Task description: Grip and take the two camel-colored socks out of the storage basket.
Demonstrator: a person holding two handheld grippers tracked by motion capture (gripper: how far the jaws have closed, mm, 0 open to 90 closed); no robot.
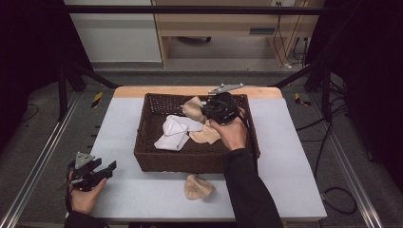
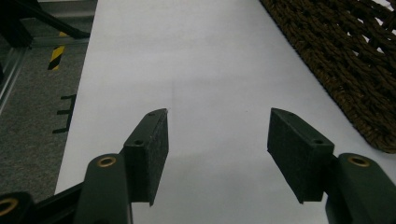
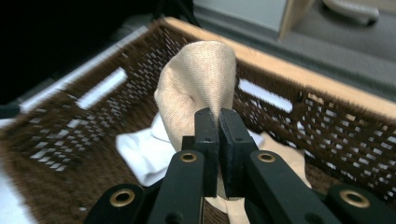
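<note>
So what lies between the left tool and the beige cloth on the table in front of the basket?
Nothing: in the high view, bare table separates the left tool from the beige cloth.

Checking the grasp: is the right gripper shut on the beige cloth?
Yes, shut: the right gripper pinches the beige cloth between closed jaws, above the basket.

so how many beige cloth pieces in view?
3: one pinched in the right gripper above the brown wicker basket, one lying inside it, one on the table in front. More may be hidden.
</note>
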